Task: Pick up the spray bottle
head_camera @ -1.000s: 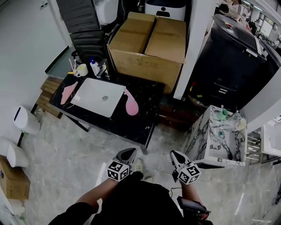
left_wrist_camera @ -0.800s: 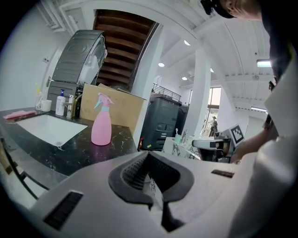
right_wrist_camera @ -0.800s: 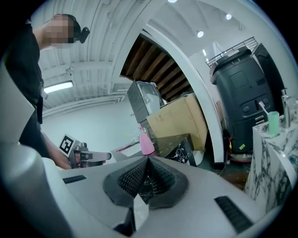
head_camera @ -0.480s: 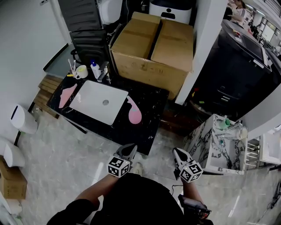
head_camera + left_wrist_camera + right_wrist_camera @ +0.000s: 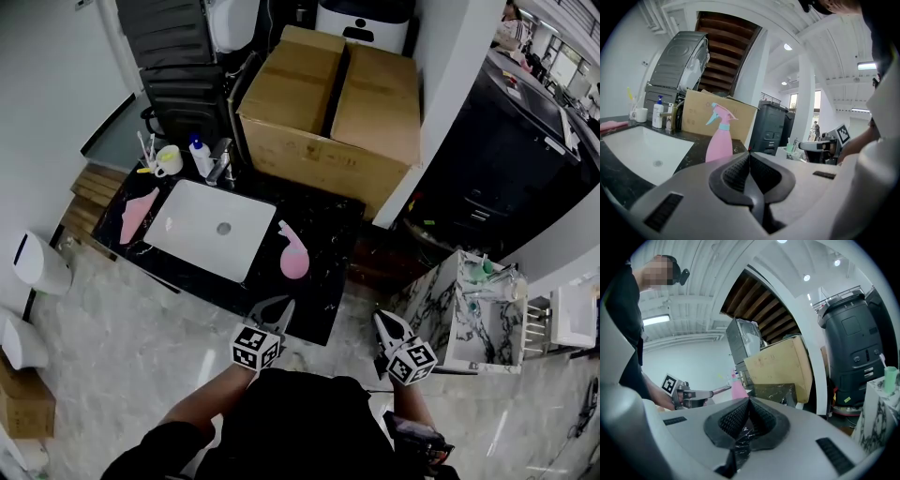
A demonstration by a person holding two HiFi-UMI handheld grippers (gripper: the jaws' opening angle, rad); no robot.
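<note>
The pink spray bottle (image 5: 292, 258) with a light blue trigger stands upright on the black marble counter (image 5: 323, 230), to the right of the sink. In the left gripper view the bottle (image 5: 719, 139) rises just beyond and a little left of my jaw tips. My left gripper (image 5: 278, 310) is shut with nothing in it and hangs over the counter's near edge, a short way from the bottle. My right gripper (image 5: 383, 322) is also shut and empty, over the floor to the right of the counter. Neither gripper touches the bottle.
A white sink (image 5: 211, 230) is set in the counter, with a pink cloth (image 5: 136, 211), a cup (image 5: 169, 159) and a blue-capped soap bottle (image 5: 200, 157) around it. A large cardboard box (image 5: 328, 103) stands behind. A small marble stand (image 5: 473, 314) is at the right.
Both grippers have moved forward towards the counter and the bottle now lies closer to the left gripper. The jaws of both have stayed shut.
</note>
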